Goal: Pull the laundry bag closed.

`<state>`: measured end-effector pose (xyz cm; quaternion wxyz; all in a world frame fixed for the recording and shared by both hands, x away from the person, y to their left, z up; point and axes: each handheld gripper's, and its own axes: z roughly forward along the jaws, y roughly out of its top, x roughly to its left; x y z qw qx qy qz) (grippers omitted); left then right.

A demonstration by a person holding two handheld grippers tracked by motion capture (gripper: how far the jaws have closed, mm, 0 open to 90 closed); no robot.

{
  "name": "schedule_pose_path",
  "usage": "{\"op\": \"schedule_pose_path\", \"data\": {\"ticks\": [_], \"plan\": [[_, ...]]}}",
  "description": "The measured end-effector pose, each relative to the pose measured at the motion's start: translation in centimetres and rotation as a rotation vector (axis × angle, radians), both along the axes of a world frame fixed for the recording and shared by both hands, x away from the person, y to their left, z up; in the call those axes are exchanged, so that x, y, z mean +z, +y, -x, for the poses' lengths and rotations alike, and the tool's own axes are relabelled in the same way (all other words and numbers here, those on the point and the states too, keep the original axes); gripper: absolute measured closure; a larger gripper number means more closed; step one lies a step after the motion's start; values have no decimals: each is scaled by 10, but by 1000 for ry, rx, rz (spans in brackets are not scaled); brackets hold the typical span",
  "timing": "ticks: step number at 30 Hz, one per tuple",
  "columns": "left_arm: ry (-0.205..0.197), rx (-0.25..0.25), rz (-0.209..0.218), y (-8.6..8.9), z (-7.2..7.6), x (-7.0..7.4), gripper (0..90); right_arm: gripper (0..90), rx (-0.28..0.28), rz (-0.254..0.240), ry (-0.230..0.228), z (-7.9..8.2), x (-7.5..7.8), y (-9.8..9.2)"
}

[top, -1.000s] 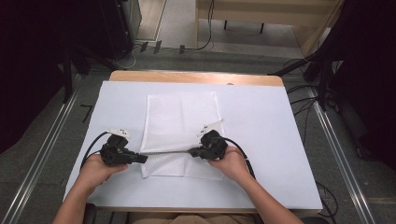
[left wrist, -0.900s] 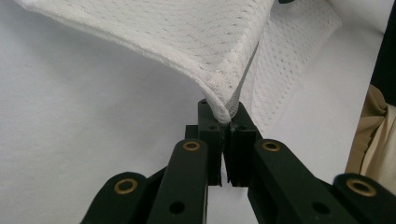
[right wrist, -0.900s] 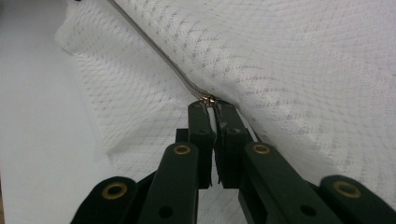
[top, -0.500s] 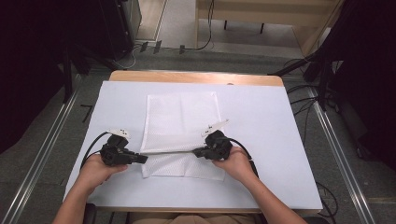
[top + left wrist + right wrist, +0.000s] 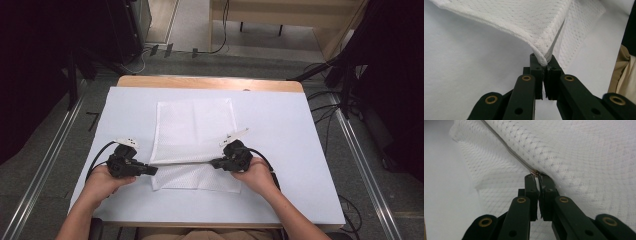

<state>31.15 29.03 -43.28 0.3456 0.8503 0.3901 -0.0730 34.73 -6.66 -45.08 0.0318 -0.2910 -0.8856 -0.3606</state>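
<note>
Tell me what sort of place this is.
Probably a lab or recording workspace, not a home. A table under a white sheet stands between metal rails, with cables trailing over the grey floor. A person folds a white mesh cloth with the left gripper and right gripper.

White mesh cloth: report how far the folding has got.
Done: the white mesh cloth lies squared on the white table, its near part doubled over a bottom layer. In hand: the left gripper and right gripper are each shut on a corner of the upper layer, raised off the lower one. Left: carry that edge across, lay it flat and let go.
</note>
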Motion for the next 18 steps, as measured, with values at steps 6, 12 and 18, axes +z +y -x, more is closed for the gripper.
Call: {"op": "schedule_pose_path", "data": {"ticks": [6,12,18], "plan": [[1,-3,-3,0,0,0,872,879,1,5,1,0,1,-5],[-4,-2,-3,1,0,0,873,879,-10,11,5,0,0,-12],[-2,0,0,2,0,0,872,878,-23,23,12,-1,-2,-17]]}}
